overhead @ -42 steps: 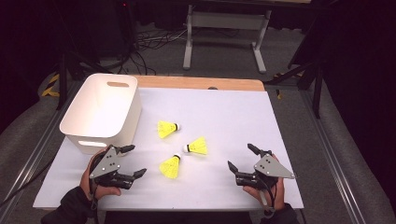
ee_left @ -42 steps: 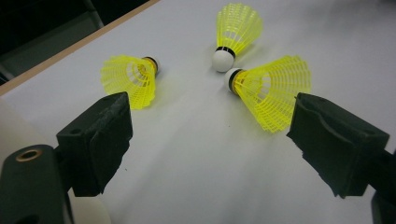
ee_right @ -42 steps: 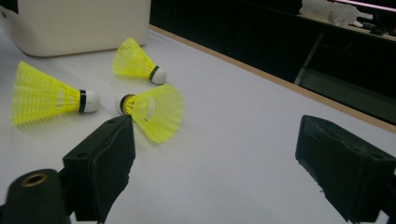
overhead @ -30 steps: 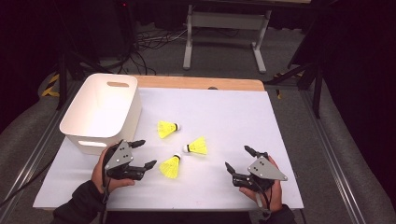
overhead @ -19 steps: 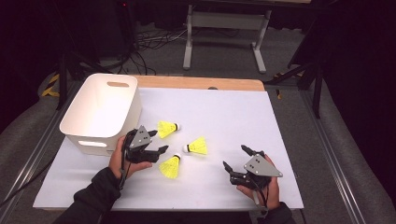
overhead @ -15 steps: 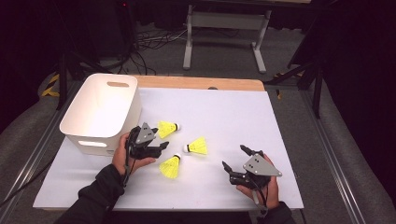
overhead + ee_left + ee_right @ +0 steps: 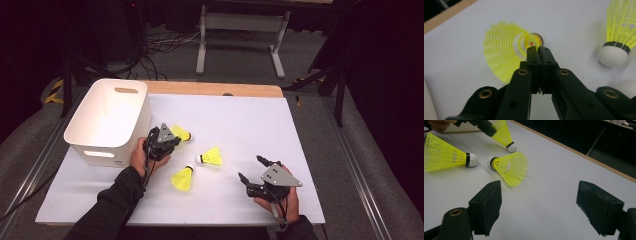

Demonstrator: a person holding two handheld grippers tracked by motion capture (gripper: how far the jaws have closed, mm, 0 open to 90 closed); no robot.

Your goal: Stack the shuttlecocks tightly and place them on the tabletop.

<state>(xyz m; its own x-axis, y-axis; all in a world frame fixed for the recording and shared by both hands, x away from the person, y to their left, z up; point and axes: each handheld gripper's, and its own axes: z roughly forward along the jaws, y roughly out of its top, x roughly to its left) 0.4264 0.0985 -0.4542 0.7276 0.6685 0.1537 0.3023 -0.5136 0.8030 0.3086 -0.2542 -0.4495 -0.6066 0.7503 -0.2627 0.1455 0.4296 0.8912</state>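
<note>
place: probably a lab or test studio | evidence: white-covered table with wooden edge, standing alone on grey carpet | background: dark surround, loose cables on floor, metal stand frame behind table | rails along the table sides | back wall too dark to read

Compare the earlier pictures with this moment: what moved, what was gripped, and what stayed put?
The left gripper travelled from the table's near edge up to the shuttlecock nearest the white bin; its jaws have just been closing and now pinch the skirt of that shuttlecock. The right gripper stayed open in place, and the other two shuttlecocks kept their spots.
</note>
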